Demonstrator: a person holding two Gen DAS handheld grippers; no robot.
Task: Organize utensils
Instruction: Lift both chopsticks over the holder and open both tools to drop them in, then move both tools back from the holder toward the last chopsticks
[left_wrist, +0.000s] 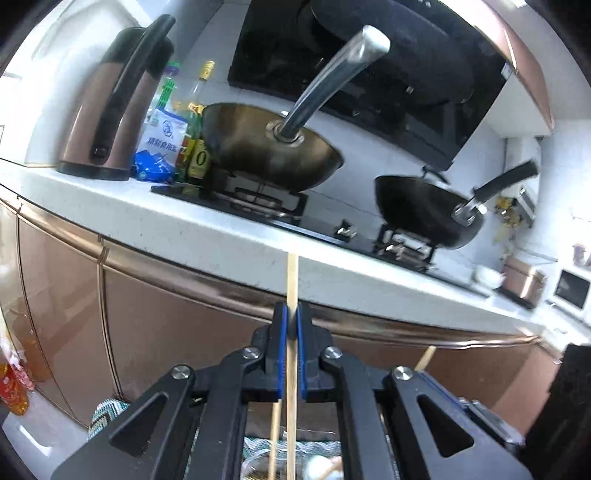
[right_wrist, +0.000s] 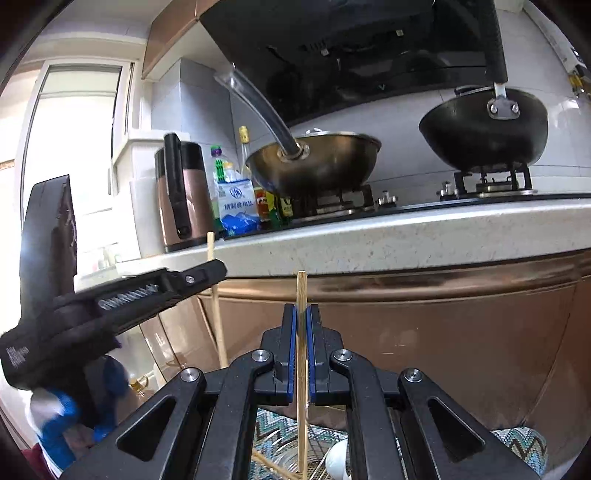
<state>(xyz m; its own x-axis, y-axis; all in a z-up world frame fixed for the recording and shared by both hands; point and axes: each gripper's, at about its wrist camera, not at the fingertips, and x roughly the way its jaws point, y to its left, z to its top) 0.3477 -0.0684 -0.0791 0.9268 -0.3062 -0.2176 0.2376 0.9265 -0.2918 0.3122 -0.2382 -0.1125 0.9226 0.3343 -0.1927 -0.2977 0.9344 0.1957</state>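
The left gripper (left_wrist: 291, 321) has its blue-padded fingers (left_wrist: 282, 332) pinching a pale wooden chopstick (left_wrist: 292, 280) that stands upright before the speckled white desk (left_wrist: 184, 229). The right gripper (right_wrist: 303, 325) likewise pinches a second wooden chopstick (right_wrist: 301, 291), upright below the desk edge. A bronze steel wok (left_wrist: 269, 147) sits on the stove.

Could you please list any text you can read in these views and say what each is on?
"精制食用盐": the salt bag beside the kettle; its round logo is too blurred to read.
"0": the label of an oil bottle; the rest is blurred.
White lettering on the left tool's strap: unreadable.
Other bottle labels: too small.
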